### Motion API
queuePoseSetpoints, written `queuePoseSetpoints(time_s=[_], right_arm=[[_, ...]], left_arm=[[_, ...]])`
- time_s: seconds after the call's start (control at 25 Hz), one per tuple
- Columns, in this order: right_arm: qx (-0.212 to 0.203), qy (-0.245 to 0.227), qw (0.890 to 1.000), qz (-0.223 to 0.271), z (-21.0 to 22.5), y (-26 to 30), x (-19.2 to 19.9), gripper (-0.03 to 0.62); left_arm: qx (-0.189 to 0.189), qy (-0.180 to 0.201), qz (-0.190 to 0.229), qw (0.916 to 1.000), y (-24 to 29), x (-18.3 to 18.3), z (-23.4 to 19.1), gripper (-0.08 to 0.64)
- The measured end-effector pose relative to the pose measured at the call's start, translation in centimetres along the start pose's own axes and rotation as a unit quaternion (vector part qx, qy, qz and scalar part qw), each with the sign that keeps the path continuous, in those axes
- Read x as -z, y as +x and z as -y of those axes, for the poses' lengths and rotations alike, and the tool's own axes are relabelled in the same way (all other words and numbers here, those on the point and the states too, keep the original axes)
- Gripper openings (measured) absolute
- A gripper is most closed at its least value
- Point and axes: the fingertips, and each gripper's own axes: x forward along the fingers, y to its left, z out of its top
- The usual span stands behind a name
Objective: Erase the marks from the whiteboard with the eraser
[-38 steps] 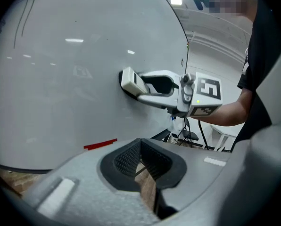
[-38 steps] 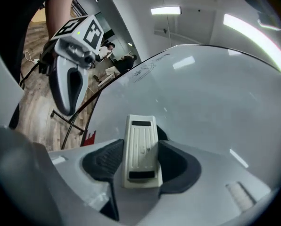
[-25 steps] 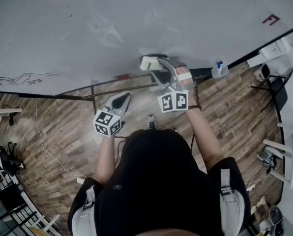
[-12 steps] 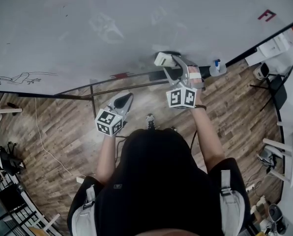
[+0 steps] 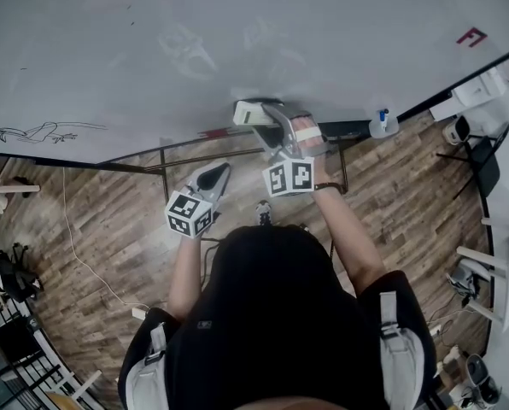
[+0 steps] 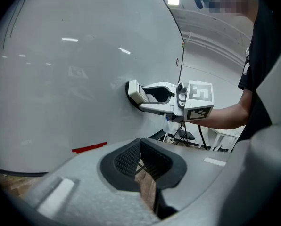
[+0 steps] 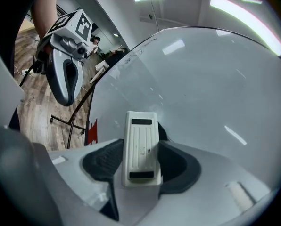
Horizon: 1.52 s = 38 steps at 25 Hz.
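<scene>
Head view is showing the right gripper (image 5: 265,120) pressing the eraser (image 5: 248,111) flat against the lower edge of the whiteboard (image 5: 340,24), at about 12 o'clock from the person's head. Its jaws are clamping the white eraser by its long sides, as the right gripper view is confirming. Half a second ago the eraser was sitting further toward 3 o'clock; it is now swinging back toward 9 o'clock, roughly where it was a second ago. That is reading as a side-to-side wiping stroke under way over one low patch of the board.

The left gripper (image 5: 212,174) is hanging idle at 7 o'clock of the eraser, away from the board, its jaws drawn together on nothing, and it is barely shifting between frames.

Much appears to be remaining. A faint grey smudge (image 5: 186,51) is lingering at 11 o'clock of the eraser, a short red stroke (image 5: 212,131) is sitting just at its 8 o'clock, a black line drawing (image 5: 34,132) is lying far out at 9 o'clock, and a red mark (image 5: 470,36) is showing far off at 2 o'clock. So the erasing is likely only partly done.
</scene>
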Motion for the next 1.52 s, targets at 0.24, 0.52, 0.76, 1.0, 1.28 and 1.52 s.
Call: queuePoseSetpoints(time_s=[0.24,0.52,0.76,1.0,1.28,1.52], right_arm=[[-0.015,-0.011,0.999,0.043,-0.8,1.5,-4.7,0.235],[-0.004,0.007,0.999,0.046,1.9,0.0,-4.9,0.235],[0.057,0.026,0.997,0.043,8.7,-3.6,-4.3,0.235],[0.131,0.045,0.99,0.038,15.7,-7.7,-3.2,0.235],[0.187,0.087,0.977,0.051,20.9,-10.8,-2.1,0.235],[0.204,0.095,0.973,0.05,20.3,-10.6,-2.2,0.235]], left_arm=[[-0.016,-0.006,0.008,0.9998,-1.3,0.2,-1.6,0.011],[-0.023,-0.016,0.006,0.9996,-1.7,0.7,-3.2,0.011],[0.003,0.0,0.007,1.0,0.5,-0.4,-2.4,0.011],[0.029,0.013,0.008,0.9995,2.2,-1.3,-0.8,0.011],[0.026,0.015,0.007,0.9995,2.2,-1.5,-0.1,0.011],[0.012,0.009,0.007,0.9999,1.2,-1.1,0.0,0.011]])
